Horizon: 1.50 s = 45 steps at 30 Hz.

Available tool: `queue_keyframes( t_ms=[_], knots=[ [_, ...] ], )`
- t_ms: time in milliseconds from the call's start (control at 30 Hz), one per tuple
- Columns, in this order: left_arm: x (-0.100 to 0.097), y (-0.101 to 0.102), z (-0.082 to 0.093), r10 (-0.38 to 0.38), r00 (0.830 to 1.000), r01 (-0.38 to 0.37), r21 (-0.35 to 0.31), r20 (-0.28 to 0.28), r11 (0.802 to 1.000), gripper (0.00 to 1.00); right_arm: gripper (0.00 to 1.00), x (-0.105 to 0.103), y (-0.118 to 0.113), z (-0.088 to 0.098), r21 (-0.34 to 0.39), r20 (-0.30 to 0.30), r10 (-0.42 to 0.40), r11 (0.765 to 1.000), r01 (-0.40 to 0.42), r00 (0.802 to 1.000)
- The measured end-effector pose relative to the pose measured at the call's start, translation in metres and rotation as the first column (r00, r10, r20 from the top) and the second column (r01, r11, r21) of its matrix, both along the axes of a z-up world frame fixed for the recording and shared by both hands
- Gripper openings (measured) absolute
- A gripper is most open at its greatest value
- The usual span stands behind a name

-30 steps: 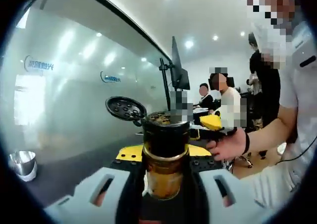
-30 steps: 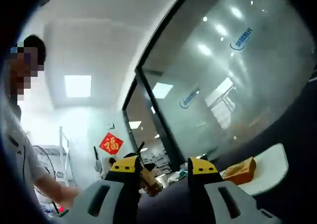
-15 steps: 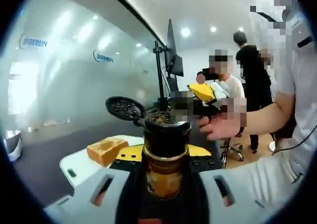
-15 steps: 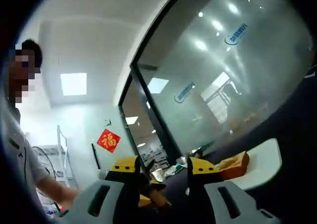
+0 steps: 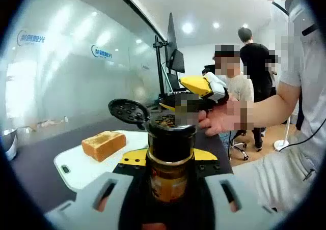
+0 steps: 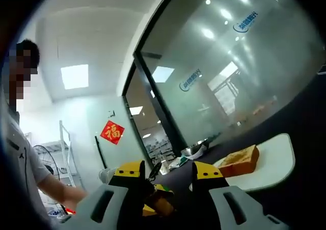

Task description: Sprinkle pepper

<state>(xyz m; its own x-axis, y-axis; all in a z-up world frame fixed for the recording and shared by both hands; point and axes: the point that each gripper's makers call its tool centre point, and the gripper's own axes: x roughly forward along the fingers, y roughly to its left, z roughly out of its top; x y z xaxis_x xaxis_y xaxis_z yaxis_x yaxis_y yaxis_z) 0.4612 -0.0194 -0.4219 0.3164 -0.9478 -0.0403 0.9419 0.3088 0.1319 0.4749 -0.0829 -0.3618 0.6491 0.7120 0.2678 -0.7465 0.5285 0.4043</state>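
On the bench (image 5: 35, 171) a board (image 5: 89, 164) carries toast (image 5: 104, 144), unpeppered as far as I can tell. The left gripper (image 5: 168, 176) clamps the shaker (image 5: 170, 159) upright, lid (image 5: 129, 111) open. The right gripper (image 6: 163, 184) grasps nothing, jaws apart. Tipping remains.

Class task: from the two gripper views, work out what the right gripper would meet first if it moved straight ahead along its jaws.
Probably the pepper jar held in the left gripper: it shows between the right gripper's jaws, just ahead, though depth is unclear.
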Motion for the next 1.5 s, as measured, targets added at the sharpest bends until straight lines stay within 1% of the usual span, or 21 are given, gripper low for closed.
queue_keyframes(
  t_ms=[67,100,167,233,300,400,500,567,633,700,733,800,933,1000,1033,1133,1200,1233,1367,1400,1500],
  knots=[
    [-0.001,-0.001,0.000,0.000,1.000,0.000,0.001,0.012,1.000,0.20,0.32,0.003,0.000,-0.005,-0.003,-0.011,0.003,1.000,-0.003,1.000],
    [0.000,-0.001,0.000,0.001,1.000,-0.001,0.001,0.013,1.000,0.20,0.32,0.004,0.001,-0.008,0.006,-0.029,0.009,1.000,-0.008,1.000],
    [0.002,0.000,0.000,-0.001,1.000,0.001,-0.008,0.002,1.000,0.20,0.31,0.010,0.001,-0.009,0.015,-0.044,0.015,1.000,-0.014,0.999],
    [0.002,-0.002,0.000,-0.006,1.000,0.006,-0.008,-0.006,1.000,0.20,0.29,0.012,0.007,-0.009,-0.020,-0.045,0.043,0.999,-0.044,0.998],
    [0.000,-0.006,0.000,-0.021,1.000,0.021,0.000,-0.005,1.000,0.20,0.29,0.015,0.012,-0.004,-0.035,-0.038,0.060,0.998,-0.061,0.998],
    [-0.001,-0.009,-0.001,-0.031,1.000,0.031,0.004,0.002,1.000,0.20,0.29,0.017,0.020,-0.001,-0.031,-0.061,0.109,0.993,-0.111,0.992],
    [-0.001,-0.010,0.000,-0.035,0.999,0.035,0.001,0.000,0.999,0.20,0.29,0.013,0.037,-0.005,-0.050,-0.112,0.187,0.980,-0.193,0.976],
    [0.000,-0.009,-0.001,-0.041,0.999,0.041,-0.005,-0.012,0.999,0.20,0.28,0.011,0.043,-0.005,-0.069,-0.104,0.180,0.980,-0.187,0.978],
    [0.000,-0.009,-0.001,-0.046,0.999,0.046,-0.012,-0.016,0.999,0.20,0.25,0.024,0.042,-0.015,-0.077,-0.146,0.164,0.981,-0.176,0.976],
    [-0.001,-0.009,-0.001,-0.050,0.999,0.049,-0.017,-0.011,0.999,0.20,0.20,0.024,0.045,-0.017,-0.059,-0.159,0.170,0.982,-0.181,0.973],
    [-0.001,-0.009,-0.001,-0.050,0.999,0.050,-0.018,-0.011,0.999,0.20,0.19,0.019,0.051,-0.018,-0.039,-0.181,0.211,0.975,-0.221,0.961],
    [0.000,-0.008,-0.001,-0.055,0.998,0.055,-0.018,-0.015,0.998,0.20,0.19,0.020,0.053,-0.017,-0.033,-0.181,0.217,0.973,-0.227,0.959],
    [0.002,-0.006,-0.002,-0.058,0.998,0.058,-0.020,-0.025,0.998,0.20,0.19,0.020,0.059,-0.014,0.004,-0.207,0.260,0.964,-0.265,0.943],
    [0.002,-0.006,-0.003,-0.060,0.998,0.059,-0.018,-0.022,0.998,0.20,0.19,0.016,0.064,-0.011,0.029,-0.227,0.316,0.948,-0.318,0.921],
    [0.002,-0.006,-0.003,-0.060,0.998,0.060,-0.017,-0.022,0.998,0.20,0.18,0.017,0.064,-0.011,0.037,-0.234,0.325,0.945,-0.326,0.916],
    [0.001,-0.007,-0.004,-0.060,0.998,0.060,-0.014,-0.024,0.998,0.20,0.14,0.020,0.066,-0.012,0.058,-0.262,0.350,0.936,-0.348,0.899],
    [0.001,-0.007,-0.004,-0.059,0.998,0.059,-0.011,-0.021,0.998,0.20,0.07,0.020,0.067,-0.012,0.062,-0.266,0.363,0.931,-0.360,0.893],
    [0.001,-0.008,-0.004,-0.058,0.998,0.058,-0.010,-0.022,0.998,0.20,0.06,0.019,0.068,-0.011,0.061,-0.267,0.367,0.929,-0.364,0.891],
    [0.002,-0.007,-0.005,-0.057,0.998,0.057,-0.008,-0.024,0.998,0.20,0.03,0.017,0.071,-0.012,0.039,-0.273,0.363,0.929,-0.367,0.891],
    [0.002,-0.007,-0.005,-0.057,0.998,0.057,-0.008,-0.025,0.998,0.20,0.02,0.017,0.071,-0.013,0.025,-0.267,0.357,0.931,-0.364,0.895],
    [0.002,-0.008,-0.006,-0.058,0.998,0.057,-0.007,-0.028,0.998,0.20,0.01,0.016,0.072,-0.012,0.003,-0.256,0.356,0.930,-0.368,0.899]
  ],
)
